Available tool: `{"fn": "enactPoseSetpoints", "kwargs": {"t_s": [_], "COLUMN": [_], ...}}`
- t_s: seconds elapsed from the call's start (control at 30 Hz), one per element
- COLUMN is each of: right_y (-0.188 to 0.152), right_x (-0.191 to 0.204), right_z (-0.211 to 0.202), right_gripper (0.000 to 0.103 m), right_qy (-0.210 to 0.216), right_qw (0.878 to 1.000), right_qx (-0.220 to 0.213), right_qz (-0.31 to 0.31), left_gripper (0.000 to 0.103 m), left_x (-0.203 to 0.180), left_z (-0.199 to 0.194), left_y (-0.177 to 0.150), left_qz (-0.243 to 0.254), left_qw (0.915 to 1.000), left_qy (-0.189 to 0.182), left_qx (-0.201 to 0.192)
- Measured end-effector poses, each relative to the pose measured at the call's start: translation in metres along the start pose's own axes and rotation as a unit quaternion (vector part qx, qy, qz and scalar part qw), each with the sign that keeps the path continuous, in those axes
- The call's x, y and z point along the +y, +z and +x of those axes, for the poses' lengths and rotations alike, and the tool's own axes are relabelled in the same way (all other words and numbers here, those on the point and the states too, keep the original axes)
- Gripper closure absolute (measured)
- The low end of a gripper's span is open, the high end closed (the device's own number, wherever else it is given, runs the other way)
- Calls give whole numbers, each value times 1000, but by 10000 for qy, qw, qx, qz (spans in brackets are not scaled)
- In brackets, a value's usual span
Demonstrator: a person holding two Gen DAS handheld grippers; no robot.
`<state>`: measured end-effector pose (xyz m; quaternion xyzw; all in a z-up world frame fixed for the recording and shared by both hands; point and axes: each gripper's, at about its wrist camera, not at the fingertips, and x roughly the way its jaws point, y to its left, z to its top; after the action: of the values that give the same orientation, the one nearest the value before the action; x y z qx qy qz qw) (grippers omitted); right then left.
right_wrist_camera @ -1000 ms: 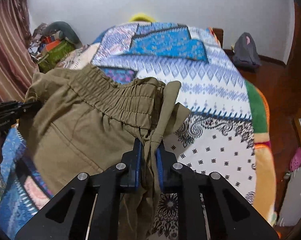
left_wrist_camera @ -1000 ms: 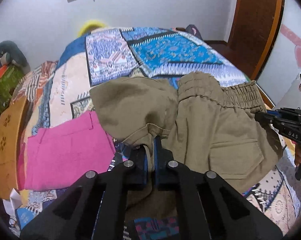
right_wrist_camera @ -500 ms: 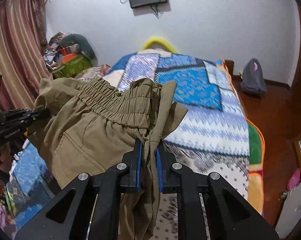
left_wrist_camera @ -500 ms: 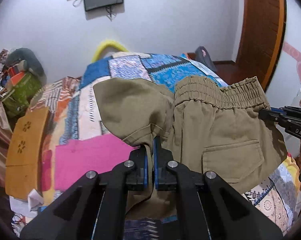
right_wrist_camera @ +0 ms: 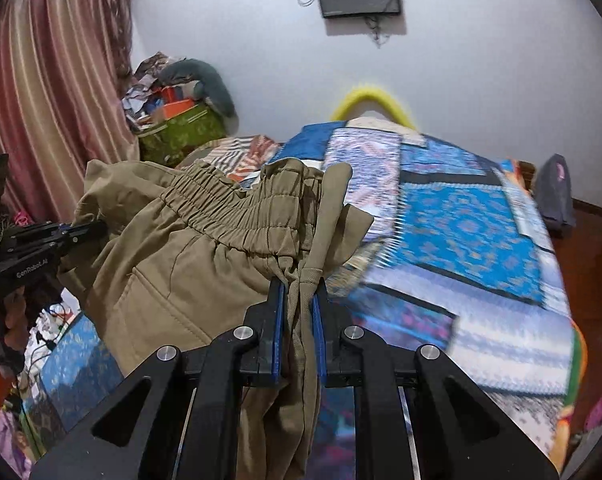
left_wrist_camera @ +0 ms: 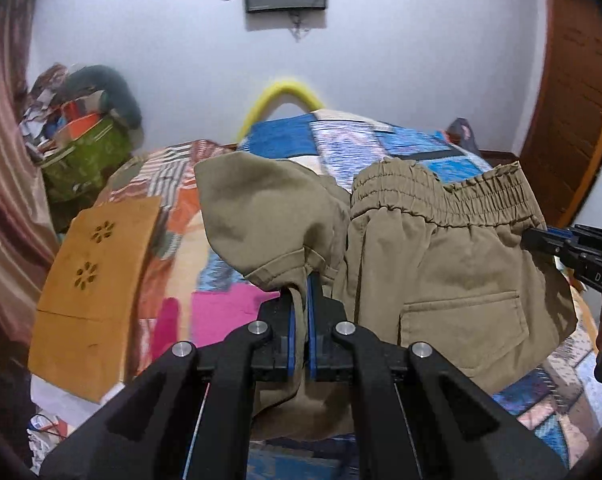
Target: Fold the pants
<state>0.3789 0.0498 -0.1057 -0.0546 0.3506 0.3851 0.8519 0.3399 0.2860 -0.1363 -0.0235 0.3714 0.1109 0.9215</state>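
Observation:
Olive-khaki pants [left_wrist_camera: 441,264] with an elastic waistband hang in the air above the bed, stretched between both grippers. My left gripper [left_wrist_camera: 300,292] is shut on a hemmed corner of the fabric. My right gripper [right_wrist_camera: 299,284] is shut on bunched cloth at the waistband's end. The pants also show in the right wrist view [right_wrist_camera: 189,256]. The right gripper shows at the right edge of the left wrist view [left_wrist_camera: 541,238], and the left gripper at the left edge of the right wrist view [right_wrist_camera: 89,230]. The pants' lower part hangs down, hidden behind the grippers.
A patchwork quilt covers the bed [right_wrist_camera: 473,220] below. Pink cloth [left_wrist_camera: 217,312] lies on the bed at the left, beside a wooden board [left_wrist_camera: 97,272]. Piled clutter [right_wrist_camera: 177,120] and a curtain [right_wrist_camera: 45,92] stand at the left. A brown door [left_wrist_camera: 573,80] is at the right.
Both grippers have risen with the pants, lifting them clear of the bed. The views have tilted up, showing more wall and the wall-mounted screen.

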Motion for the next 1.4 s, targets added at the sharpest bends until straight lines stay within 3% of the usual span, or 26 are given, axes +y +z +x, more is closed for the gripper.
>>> {"fn": "enactPoseSetpoints", "kwargs": {"t_s": [0.27,0.4,0.57,0.77,0.9,1.03,1.17,1.4], "right_y": [6,-6,-28,-33,-28,-22,-9,4], "right_x": [33,37,37,27,29,32,41,62], "right_z": [77,116,148,156,145,117,67,-45], "right_gripper": [91,91,91,77,76,76,76,76], "right_qy": [140,133,-228,-257,-408,-352,-236,71], "right_qw": [9993,9971,9921,9905,9898,9917,9958,9995], "right_qx": [292,700,1081,1286,1281,1141,778,-75], "right_qz": [-181,-249,-599,-416,-462,-467,-415,-286], "left_gripper": [99,99,95,86,83,84,84,83], "left_x": [65,91,120,133,134,135,116,57], "left_z": [52,93,139,160,146,110,49,-78], "left_y": [-21,-45,-71,-91,-90,-86,-73,-46], "left_qz": [-402,-573,-778,-1086,-1021,-1144,-943,-603], "left_qw": [9985,9947,9869,9808,9802,9807,9879,9970], "left_qy": [231,240,354,284,577,608,678,478], "left_qx": [297,822,1371,1596,1598,1462,1024,17]}}
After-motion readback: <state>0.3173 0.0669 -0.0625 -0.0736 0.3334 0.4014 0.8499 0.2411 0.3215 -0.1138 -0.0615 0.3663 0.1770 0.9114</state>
